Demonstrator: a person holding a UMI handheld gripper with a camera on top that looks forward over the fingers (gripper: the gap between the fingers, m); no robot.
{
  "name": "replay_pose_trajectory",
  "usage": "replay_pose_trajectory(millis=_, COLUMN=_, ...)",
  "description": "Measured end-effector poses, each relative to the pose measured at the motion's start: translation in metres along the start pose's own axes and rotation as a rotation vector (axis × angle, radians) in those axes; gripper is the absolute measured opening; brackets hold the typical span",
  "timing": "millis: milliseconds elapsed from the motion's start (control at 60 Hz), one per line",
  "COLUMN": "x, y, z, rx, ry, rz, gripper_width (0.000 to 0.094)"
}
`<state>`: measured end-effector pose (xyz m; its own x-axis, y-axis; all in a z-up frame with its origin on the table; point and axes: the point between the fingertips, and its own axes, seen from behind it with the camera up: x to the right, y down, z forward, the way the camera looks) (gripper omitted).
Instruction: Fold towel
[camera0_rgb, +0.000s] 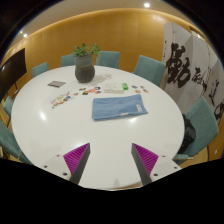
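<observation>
Towel (120, 107), blue, lies flat on the white round worktop (60, 140), straight ahead of my fingers (112, 160) and well beyond them, its long axis running crosswise to my approach. I hold the fingers wide apart with nothing between them. A potted plant (85, 62) stands farther off, past the towel's left end.

Blue towel (120, 107), folded flat rectangle, lying mid-table.
</observation>
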<state>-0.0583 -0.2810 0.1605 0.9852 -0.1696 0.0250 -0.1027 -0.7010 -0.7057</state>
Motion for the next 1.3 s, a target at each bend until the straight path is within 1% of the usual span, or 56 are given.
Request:
replay_pose_trajectory(millis=117, x=-0.046, y=-0.023, z=0.07, rx=0.024, ry=-0.041, rz=-0.016, gripper_width=0.0869)
replay_pose_trajectory(millis=250, x=-0.081, y=-0.058, z=0.147, rx=0.045, ry=-0.075, rz=-0.061, gripper_width=0.087)
replay_pose_trajectory(millis=350, x=-0.099, y=-0.088, z=0.208, rx=0.069, ry=-0.095, rz=-0.097, gripper_width=0.0872)
replay_pose_trajectory(millis=450, x=-0.108, y=-0.111, z=0.265, rx=0.084, ry=-0.092, rz=-0.131, gripper_width=0.0871)
replay_pose_trajectory(millis=550, x=-0.107, y=-0.124, z=0.314, rx=0.085, ry=-0.071, rz=-0.14, gripper_width=0.0871)
replay_pose_trajectory(millis=667, x=-0.107, y=-0.116, z=0.357, rx=0.056, ry=-0.064, rz=-0.15, gripper_width=0.0846)
replay_pose_trajectory(millis=700, x=-0.108, y=-0.126, z=0.359, rx=0.1, ry=-0.068, rz=-0.147, gripper_width=0.0781)
replay_pose_trajectory(millis=750, x=-0.102, y=-0.129, z=0.363, rx=0.122, ry=-0.039, rz=-0.175, gripper_width=0.0546)
replay_pose_trajectory(millis=767, x=-0.1, y=-0.13, z=0.364, rx=0.128, ry=-0.029, rz=-0.184, gripper_width=0.0446)
replay_pose_trajectory(millis=800, x=-0.098, y=-0.13, z=0.366, rx=0.141, ry=-0.011, rz=-0.196, gripper_width=0.0323)
replay_pose_trajectory(millis=867, x=-0.094, y=-0.131, z=0.365, rx=0.158, ry=0.009, rz=-0.248, gripper_width=0.0133)
replay_pose_trajectory(millis=933, x=-0.093, y=-0.131, z=0.365, rx=0.152, ry=0.012, rz=-0.269, gripper_width=0.0084)
replay_pose_trajectory(millis=1000, x=-0.099, y=-0.13, z=0.362, rx=0.126, ry=-0.017, rz=-0.256, gripper_width=0.0067)
replay_pose_trajectory(millis=1083, x=-0.118, y=-0.134, z=0.345, rx=0.101, ry=-0.113, rz=-0.16, gripper_width=0.0065)
replay_pose_trajectory(millis=1150, x=-0.148, y=-0.147, z=0.313, rx=0.106, ry=-0.216, rz=-0.059, gripper_width=0.0065)
replay_pose_trajectory(millis=1250, x=-0.177, y=-0.183, z=0.252, rx=0.135, ry=-0.39, rz=0.101, gripper_width=0.0065)
replay_pose_trajectory(millis=1300, x=-0.176, y=-0.203, z=0.231, rx=0.161, ry=-0.433, rz=0.154, gripper_width=0.0066)
